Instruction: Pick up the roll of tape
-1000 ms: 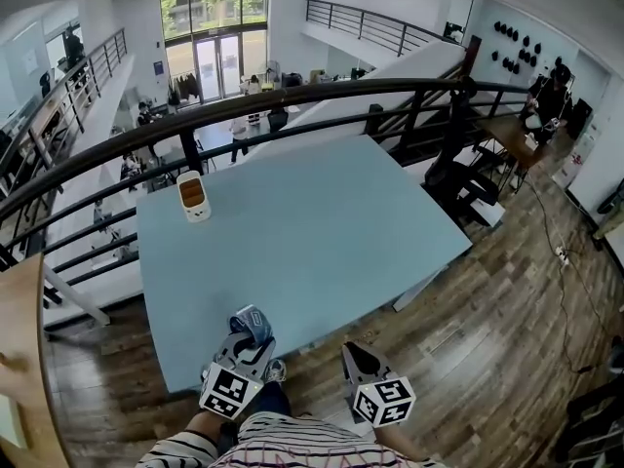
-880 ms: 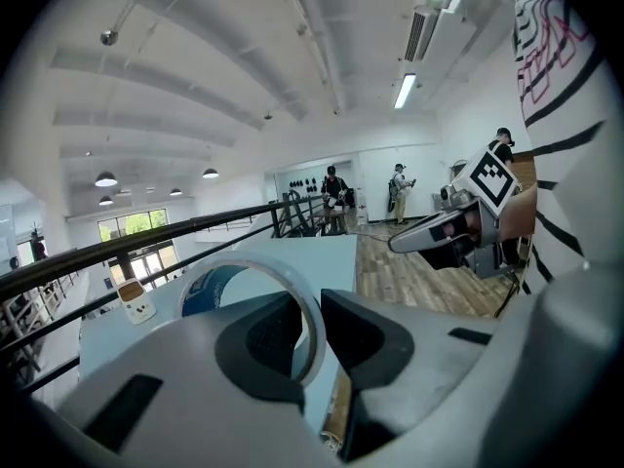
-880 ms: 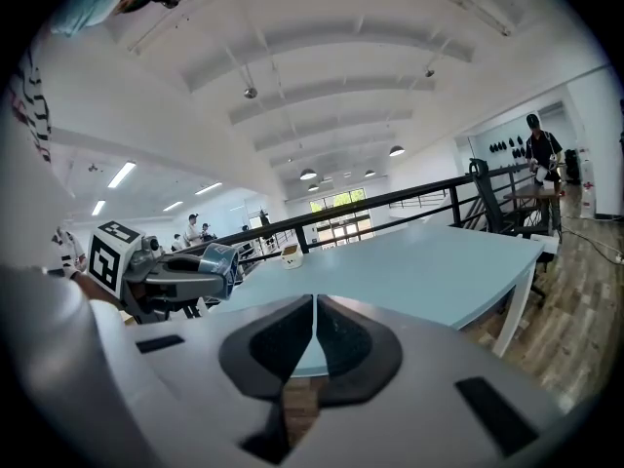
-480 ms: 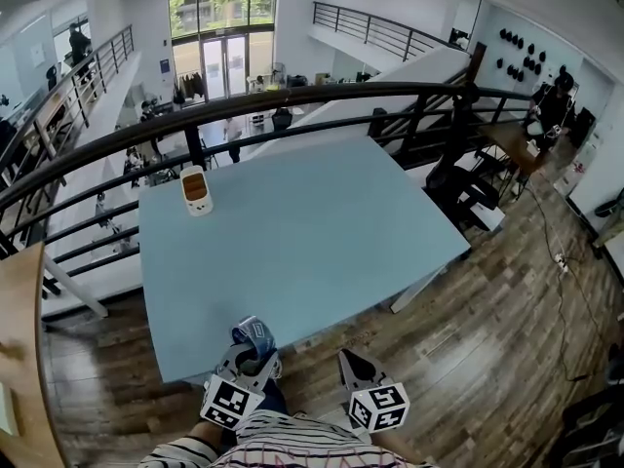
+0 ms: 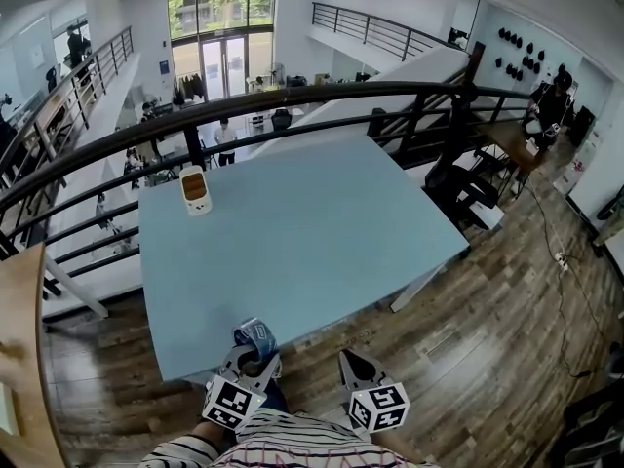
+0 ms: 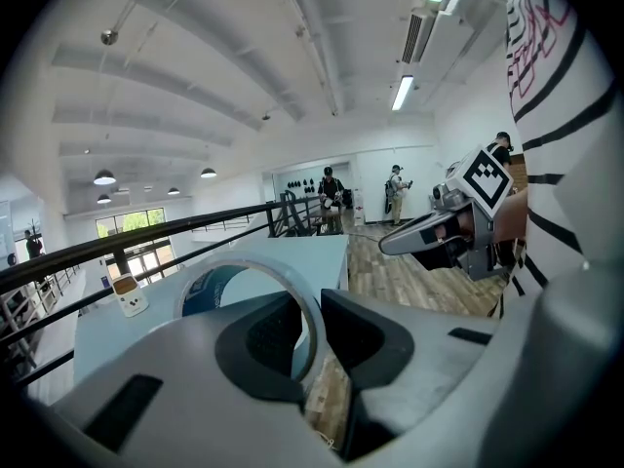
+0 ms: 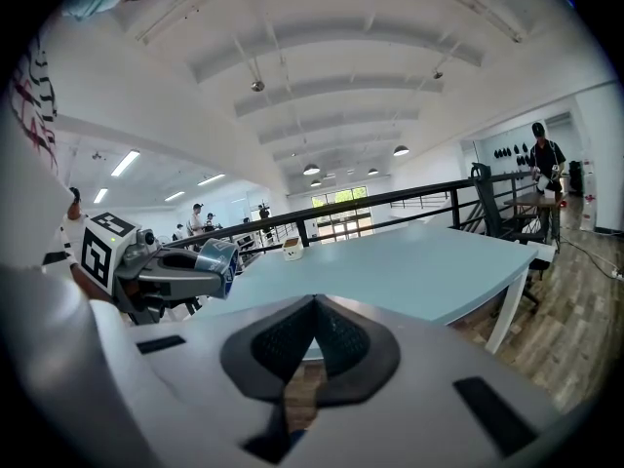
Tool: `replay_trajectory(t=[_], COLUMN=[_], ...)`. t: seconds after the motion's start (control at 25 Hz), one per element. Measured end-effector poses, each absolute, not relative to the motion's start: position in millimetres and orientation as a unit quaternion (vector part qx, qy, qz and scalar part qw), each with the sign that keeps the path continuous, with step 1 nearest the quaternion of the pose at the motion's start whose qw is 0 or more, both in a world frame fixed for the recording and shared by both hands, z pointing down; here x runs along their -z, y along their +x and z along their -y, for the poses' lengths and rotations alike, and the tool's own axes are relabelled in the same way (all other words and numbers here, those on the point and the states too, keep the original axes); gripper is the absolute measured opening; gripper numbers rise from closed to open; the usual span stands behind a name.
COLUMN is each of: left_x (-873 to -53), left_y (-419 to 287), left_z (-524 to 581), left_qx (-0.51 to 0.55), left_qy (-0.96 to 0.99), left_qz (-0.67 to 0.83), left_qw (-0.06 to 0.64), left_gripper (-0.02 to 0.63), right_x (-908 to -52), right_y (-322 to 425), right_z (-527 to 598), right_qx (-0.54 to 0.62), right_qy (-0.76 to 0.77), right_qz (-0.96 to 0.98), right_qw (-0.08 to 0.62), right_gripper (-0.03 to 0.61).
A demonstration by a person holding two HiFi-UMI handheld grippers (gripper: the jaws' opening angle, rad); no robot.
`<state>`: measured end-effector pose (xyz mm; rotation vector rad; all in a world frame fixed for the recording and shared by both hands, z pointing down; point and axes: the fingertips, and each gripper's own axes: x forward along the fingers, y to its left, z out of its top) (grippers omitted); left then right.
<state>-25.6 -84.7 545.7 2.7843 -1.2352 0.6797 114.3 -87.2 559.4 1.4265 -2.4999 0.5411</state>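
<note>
The roll of tape (image 5: 255, 335) stands upright, its wall pinched between the left gripper's (image 5: 250, 356) jaws, seemingly just above the blue tabletop's (image 5: 322, 222) near edge. Beside it, the right gripper's (image 5: 353, 363) jaws are pressed together, empty. Black railing (image 5: 292, 95) beyond, wooden floor (image 5: 487, 300) below; the roll's lower part hides behind the jaws

Right tool (image 7: 314, 302), jaws now together

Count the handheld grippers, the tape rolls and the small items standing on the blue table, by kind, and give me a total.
Grippers: 2, the left gripper and the right gripper
Tape: 1, the roll of tape, clamped in the left gripper's jaws
Items standing on the table: 1, a small white and orange device
Total: 4
</note>
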Motion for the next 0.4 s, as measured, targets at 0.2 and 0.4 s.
replay_trajectory(t=[0.2,0.4], left_x=[-543.2,-545.3], left_y=[-28.9,-26.3], left_z=[84.1,83.1], left_qx=[-0.22,-0.222], left_qy=[0.892,0.892], left_qz=[0.395,0.393], left_qw=[0.011,0.008], left_gripper=[0.078,0.078], right_x=[-556.4,-557.8], right_y=[109.9,111.8], right_z=[87.4,88.3], right_qx=[-0.182,-0.181], right_qy=[0.482,0.482], right_qz=[0.85,0.851], right_qw=[0.107,0.106], right_gripper=[0.028,0.028])
